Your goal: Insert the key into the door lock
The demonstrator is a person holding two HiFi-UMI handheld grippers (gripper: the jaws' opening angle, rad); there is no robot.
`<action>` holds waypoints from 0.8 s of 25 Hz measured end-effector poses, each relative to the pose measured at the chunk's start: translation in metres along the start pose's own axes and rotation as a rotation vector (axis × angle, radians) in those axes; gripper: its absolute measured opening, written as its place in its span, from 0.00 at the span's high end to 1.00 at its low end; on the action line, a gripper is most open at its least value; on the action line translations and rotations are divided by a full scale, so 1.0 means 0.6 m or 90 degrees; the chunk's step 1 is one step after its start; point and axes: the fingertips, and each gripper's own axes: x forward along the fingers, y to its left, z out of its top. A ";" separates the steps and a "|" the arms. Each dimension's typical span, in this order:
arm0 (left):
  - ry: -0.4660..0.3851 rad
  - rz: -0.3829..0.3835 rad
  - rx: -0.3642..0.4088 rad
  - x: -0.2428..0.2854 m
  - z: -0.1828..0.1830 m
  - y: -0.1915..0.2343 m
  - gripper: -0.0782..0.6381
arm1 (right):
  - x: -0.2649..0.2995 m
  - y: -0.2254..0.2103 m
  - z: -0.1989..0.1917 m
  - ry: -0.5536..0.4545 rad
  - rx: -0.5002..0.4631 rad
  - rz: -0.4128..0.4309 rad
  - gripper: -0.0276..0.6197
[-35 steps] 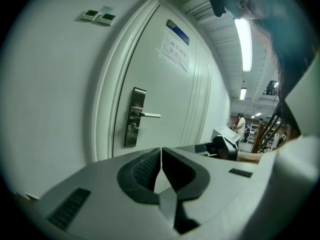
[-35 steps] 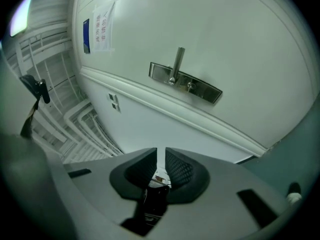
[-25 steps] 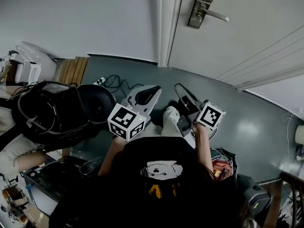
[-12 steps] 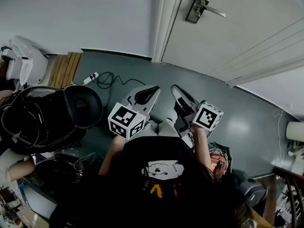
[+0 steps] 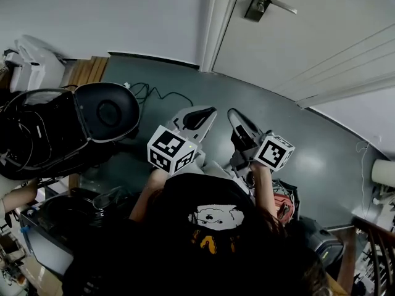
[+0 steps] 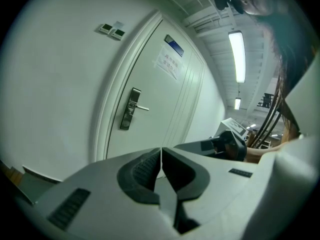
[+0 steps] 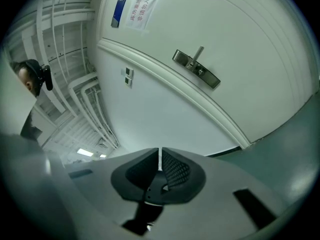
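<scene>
Barely a shift since a moment ago: left claw [image 6: 161, 156] stays pinched shut, empty. Right claw [image 7: 160, 159] is closed too, and I cannot make out the key there. Both hang low over the grey floor [image 5: 321, 147]. Far ahead, well apart, the door lock [image 5: 266, 2] sits on the white door [image 5: 327, 36].

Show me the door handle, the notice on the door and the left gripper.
Door handle [image 6: 142, 107]: left gripper view, on the lever.
Notice [image 6: 167, 65]: left gripper view, sheet's middle.
Left gripper [image 6: 161, 154]: left gripper view, between closed jaw tips.

Left tongs [image 6: 161, 154] (right tongs [image 7: 159, 159] too) closed.
</scene>
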 end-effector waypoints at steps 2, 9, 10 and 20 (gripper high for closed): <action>0.003 -0.001 0.001 0.004 -0.005 -0.017 0.87 | -0.020 -0.002 -0.003 0.000 -0.002 0.000 0.93; 0.012 -0.012 0.013 0.017 -0.013 -0.081 0.87 | -0.086 -0.011 -0.004 -0.016 -0.004 -0.006 0.93; 0.015 -0.013 0.014 0.018 -0.016 -0.089 0.87 | -0.095 -0.013 -0.006 -0.018 -0.002 -0.006 0.93; 0.016 -0.001 0.032 0.003 -0.034 -0.175 0.87 | -0.192 -0.006 -0.031 -0.024 -0.036 -0.010 0.93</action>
